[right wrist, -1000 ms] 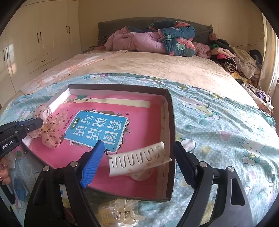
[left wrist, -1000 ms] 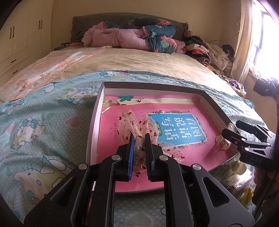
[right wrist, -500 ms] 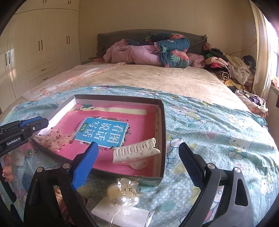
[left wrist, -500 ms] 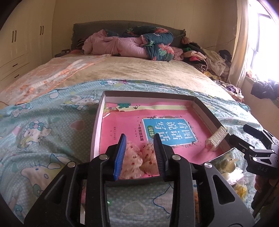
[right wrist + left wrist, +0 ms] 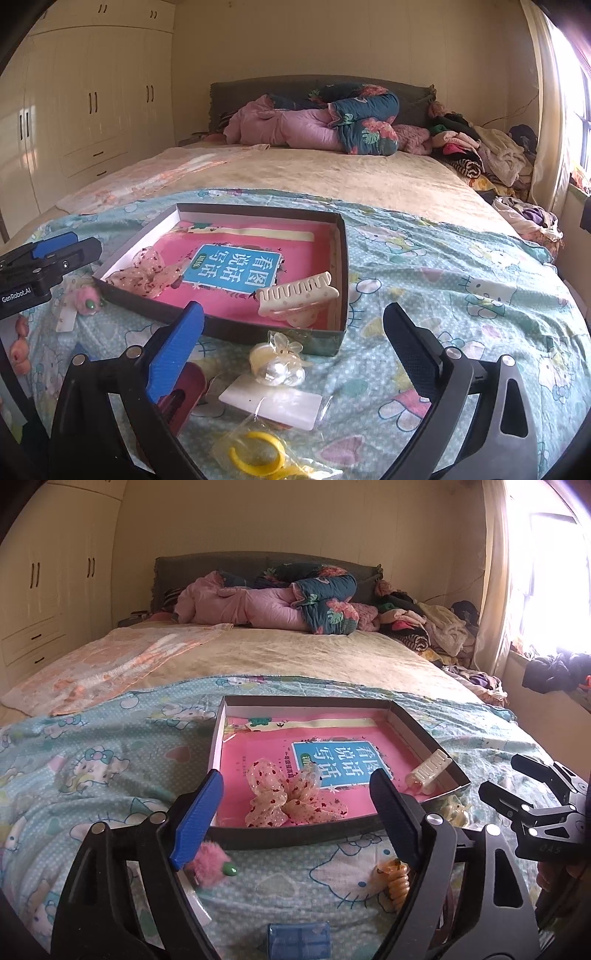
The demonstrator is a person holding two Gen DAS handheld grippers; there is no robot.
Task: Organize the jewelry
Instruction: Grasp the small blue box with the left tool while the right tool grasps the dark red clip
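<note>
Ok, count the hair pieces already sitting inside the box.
2. The sheer dotted bow lies at the box's near left corner, and the cream claw clip lies at its near right corner. Nothing else shows on the pink book inside.

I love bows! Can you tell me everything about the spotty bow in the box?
The bow is sheer peach mesh with small red dots, its floppy loops spread flat. It lies loose inside the shallow box near the front-left corner, resting on the pink book and overlapping its blue label. No gripper touches it.
</note>
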